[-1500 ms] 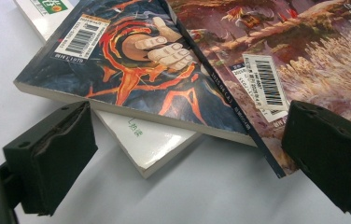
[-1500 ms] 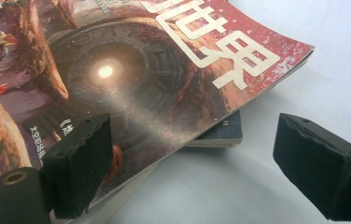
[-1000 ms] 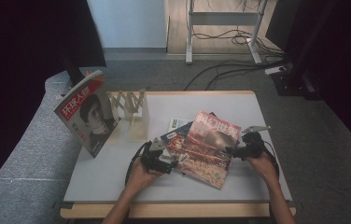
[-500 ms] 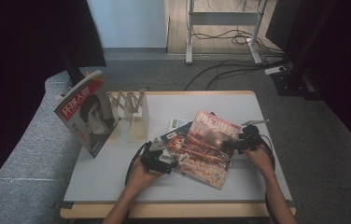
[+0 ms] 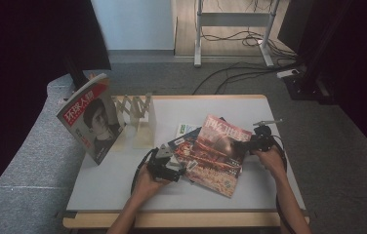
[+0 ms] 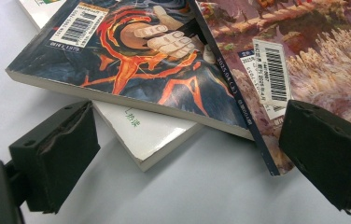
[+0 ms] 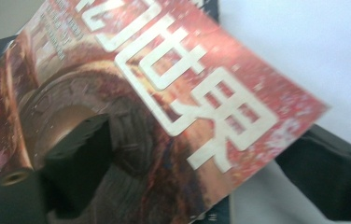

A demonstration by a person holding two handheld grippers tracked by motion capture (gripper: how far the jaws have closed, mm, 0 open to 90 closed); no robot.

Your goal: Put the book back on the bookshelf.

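At the stack's right edge on the surface (image 5: 123, 180), the right claw (image 7: 201, 172), closing, straddles the red magazine (image 5: 218, 153), seemingly not yet pinching; the thin cover could buckle. Left claw (image 6: 183, 154) gapes.

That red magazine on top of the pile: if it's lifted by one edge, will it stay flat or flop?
Probably flop: the red magazine looks thin, with a soft cover. Its glossy cover may also slip between the jaws of the right gripper, which have just been closing with its edge between them. It seems light, so it could slide off the books beneath.
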